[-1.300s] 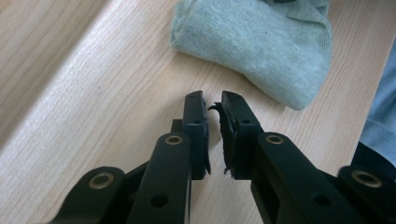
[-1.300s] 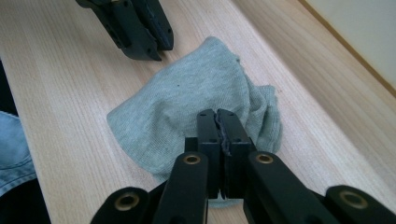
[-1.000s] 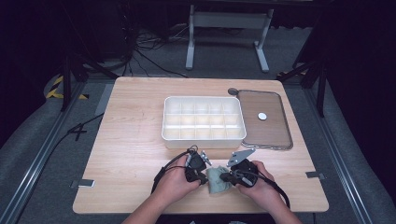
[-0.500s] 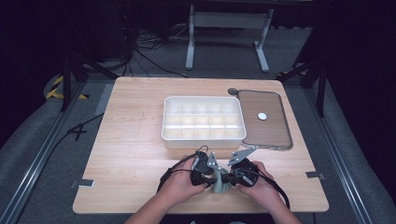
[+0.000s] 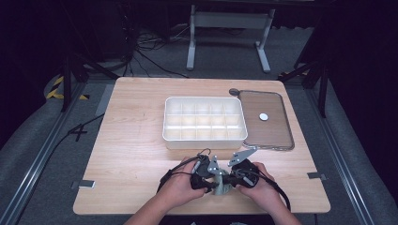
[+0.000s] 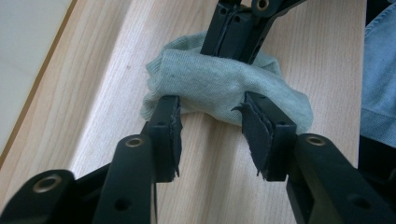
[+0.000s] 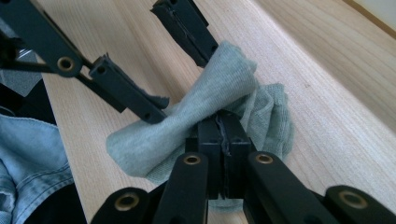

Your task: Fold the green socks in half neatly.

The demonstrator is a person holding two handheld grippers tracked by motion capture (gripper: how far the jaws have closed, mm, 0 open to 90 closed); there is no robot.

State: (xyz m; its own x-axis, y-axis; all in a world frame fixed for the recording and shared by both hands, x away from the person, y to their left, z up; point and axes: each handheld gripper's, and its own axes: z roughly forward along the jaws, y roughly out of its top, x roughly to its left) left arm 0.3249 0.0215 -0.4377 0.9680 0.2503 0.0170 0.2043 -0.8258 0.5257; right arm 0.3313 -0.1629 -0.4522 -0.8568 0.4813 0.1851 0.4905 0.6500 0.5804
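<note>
A pale grey-green sock (image 5: 223,184) lies bunched on the wooden table (image 5: 136,140) near its front edge, between a person's two hands. My right gripper (image 7: 223,127) is shut on a fold of the sock (image 7: 212,91). In the left gripper view, my left gripper (image 6: 212,109) stands open, with one jaw on each side of the rolled sock (image 6: 224,86), and the right gripper (image 6: 233,32) pinches the sock from the far side. From above, the left gripper (image 5: 210,174) and right gripper (image 5: 231,176) meet at the sock.
A white compartment box (image 5: 204,138) stands mid-table, just beyond the hands. To its right lies a brown tray (image 5: 277,131) with a small white disc (image 5: 264,116) on it. Bare wood stretches to the left of the box.
The left gripper has moved right, up to the sock, and its open jaws now straddle it. The hands are closer together, and the sock looks more tightly bunched.
</note>
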